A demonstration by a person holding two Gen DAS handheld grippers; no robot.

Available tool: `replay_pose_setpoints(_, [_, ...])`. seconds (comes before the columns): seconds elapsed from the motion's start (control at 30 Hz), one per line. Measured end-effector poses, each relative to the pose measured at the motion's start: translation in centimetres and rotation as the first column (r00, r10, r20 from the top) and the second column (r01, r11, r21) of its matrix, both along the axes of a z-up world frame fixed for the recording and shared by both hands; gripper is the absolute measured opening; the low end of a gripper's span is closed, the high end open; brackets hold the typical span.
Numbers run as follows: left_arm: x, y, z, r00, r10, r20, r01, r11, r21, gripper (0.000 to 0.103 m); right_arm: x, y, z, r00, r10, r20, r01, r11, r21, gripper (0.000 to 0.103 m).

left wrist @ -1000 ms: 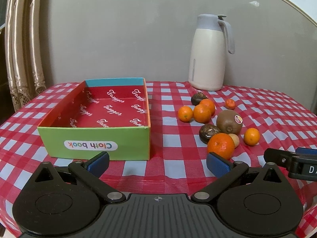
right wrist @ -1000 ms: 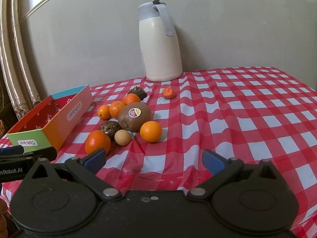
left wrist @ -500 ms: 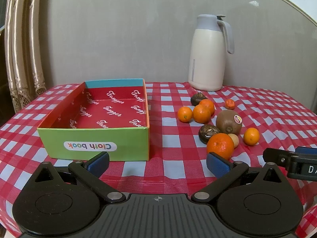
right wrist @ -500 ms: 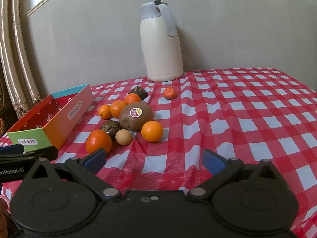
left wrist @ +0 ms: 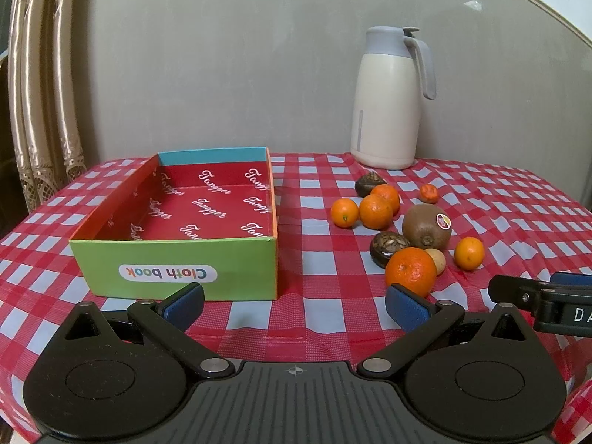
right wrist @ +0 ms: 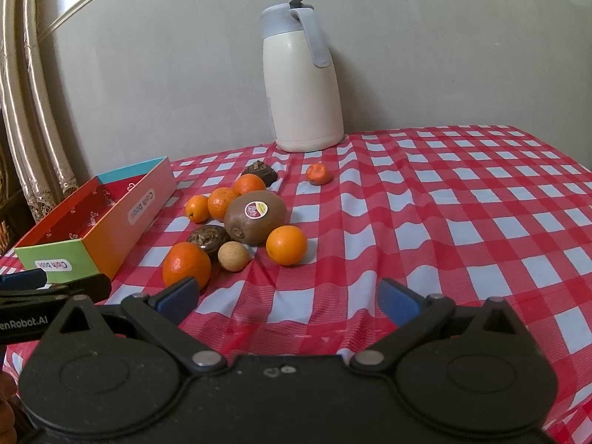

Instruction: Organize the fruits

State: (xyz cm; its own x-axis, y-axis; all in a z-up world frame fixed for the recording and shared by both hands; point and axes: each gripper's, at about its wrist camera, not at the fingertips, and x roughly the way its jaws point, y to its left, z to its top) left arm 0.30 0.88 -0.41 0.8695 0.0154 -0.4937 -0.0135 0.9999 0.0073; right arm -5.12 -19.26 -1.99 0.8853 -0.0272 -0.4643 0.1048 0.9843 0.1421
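An empty open box (left wrist: 177, 259) with a green front and red inside sits left on the checked cloth; it also shows in the right wrist view (right wrist: 111, 229). Several fruits lie right of it: a big orange (left wrist: 410, 270) (right wrist: 187, 264), a kiwi with a sticker (left wrist: 426, 226) (right wrist: 255, 216), smaller oranges (left wrist: 375, 211) (right wrist: 286, 245), dark brown fruits (left wrist: 388, 248) (right wrist: 209, 238) and a small tan one (right wrist: 233, 256). My left gripper (left wrist: 294, 305) is open and empty, low at the table's front. My right gripper (right wrist: 286, 299) is open and empty, just before the fruits.
A cream thermos jug (left wrist: 390, 100) (right wrist: 301, 81) stands at the back by the wall. A lone small orange fruit (right wrist: 318, 174) lies near it. Curtains (left wrist: 40, 92) hang at the left. The right gripper's finger (left wrist: 544, 296) shows at the left view's right edge.
Both grippers have crept slightly; the right view shifted a little closer to the fruits. Nothing was taken hold of.
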Motion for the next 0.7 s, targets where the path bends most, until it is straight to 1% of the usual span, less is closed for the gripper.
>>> replay_pose_setpoints(0.7, [-0.18, -0.05, 0.15, 1.000, -0.009, 0.010, 0.009, 1.000, 0.011, 0.103, -0.02, -0.07, 0.03, 1.000, -0.005, 0.002, 0.005, 1.000, 0.009, 0.103])
